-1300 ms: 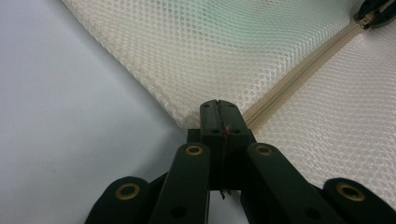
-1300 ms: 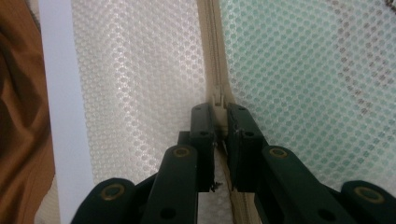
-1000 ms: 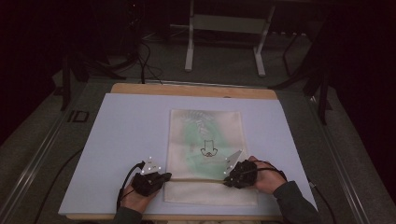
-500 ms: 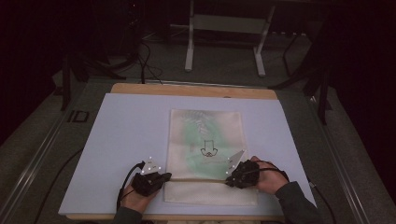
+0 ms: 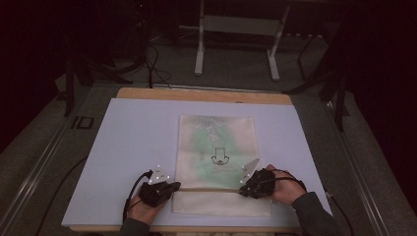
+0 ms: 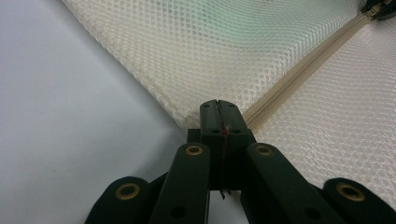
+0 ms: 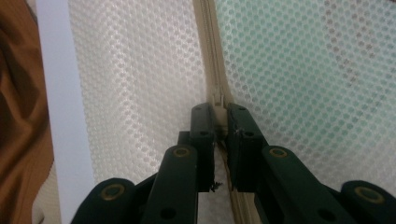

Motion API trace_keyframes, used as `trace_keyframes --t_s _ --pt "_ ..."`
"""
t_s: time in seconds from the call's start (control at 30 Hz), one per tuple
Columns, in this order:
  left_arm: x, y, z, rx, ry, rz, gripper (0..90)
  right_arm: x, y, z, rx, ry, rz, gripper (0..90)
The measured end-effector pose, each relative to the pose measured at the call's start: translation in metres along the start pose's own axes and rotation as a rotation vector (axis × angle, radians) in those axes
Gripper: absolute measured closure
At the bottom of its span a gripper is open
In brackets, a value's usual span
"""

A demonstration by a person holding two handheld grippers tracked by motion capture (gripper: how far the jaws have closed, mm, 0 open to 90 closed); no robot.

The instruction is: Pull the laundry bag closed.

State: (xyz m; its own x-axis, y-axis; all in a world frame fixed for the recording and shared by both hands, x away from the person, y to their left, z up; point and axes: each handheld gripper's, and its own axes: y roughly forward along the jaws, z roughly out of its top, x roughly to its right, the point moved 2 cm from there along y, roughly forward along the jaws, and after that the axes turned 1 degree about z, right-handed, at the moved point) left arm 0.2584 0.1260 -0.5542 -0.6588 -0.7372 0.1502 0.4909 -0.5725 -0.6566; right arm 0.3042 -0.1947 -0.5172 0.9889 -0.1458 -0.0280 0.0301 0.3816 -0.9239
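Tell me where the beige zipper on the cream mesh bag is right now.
In the high view the beige zipper runs across the near end of the cream mesh bag, between the left gripper and right gripper.

A pale blue mat covers most of a wooden table at the centre of the high view, a white metal stand rises on the grey floor at upper centre, and black cables trail at upper left.
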Motion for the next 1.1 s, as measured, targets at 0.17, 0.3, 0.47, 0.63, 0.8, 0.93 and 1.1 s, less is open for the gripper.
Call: trace_keyframes --t_s 0.17,0.3,0.47,0.63,0.8,0.93,1.1 --pt "0.0 0.0 0.0 0.0 -0.002 -0.001 89.5 0.0 -0.001 -0.001 -0.003 0.0 -0.003 82.4" --pt "0.0 0.0 0.0 0.001 -0.002 -0.001 89.5 0.0 -0.001 -0.001 -0.001 0.001 0.0 82.4" --pt "0.0 0.0 0.0 0.001 -0.002 0.0 89.5 0.001 -0.001 -0.002 -0.003 0.003 -0.002 82.4" --pt "0.0 0.0 0.0 0.001 -0.002 0.0 89.5 0.001 -0.004 -0.007 0.002 0.016 -0.007 82.4" --pt "0.0 0.0 0.0 0.001 -0.002 0.0 89.5 0.002 -0.006 -0.009 0.002 0.017 -0.008 82.4" --pt "0.0 0.0 0.0 0.001 -0.002 -0.002 89.5 0.003 -0.008 -0.014 0.005 0.03 -0.014 82.4" --pt "0.0 0.0 0.0 0.001 -0.001 -0.001 89.5 0.003 -0.01 -0.019 -0.001 0.04 -0.02 82.4"
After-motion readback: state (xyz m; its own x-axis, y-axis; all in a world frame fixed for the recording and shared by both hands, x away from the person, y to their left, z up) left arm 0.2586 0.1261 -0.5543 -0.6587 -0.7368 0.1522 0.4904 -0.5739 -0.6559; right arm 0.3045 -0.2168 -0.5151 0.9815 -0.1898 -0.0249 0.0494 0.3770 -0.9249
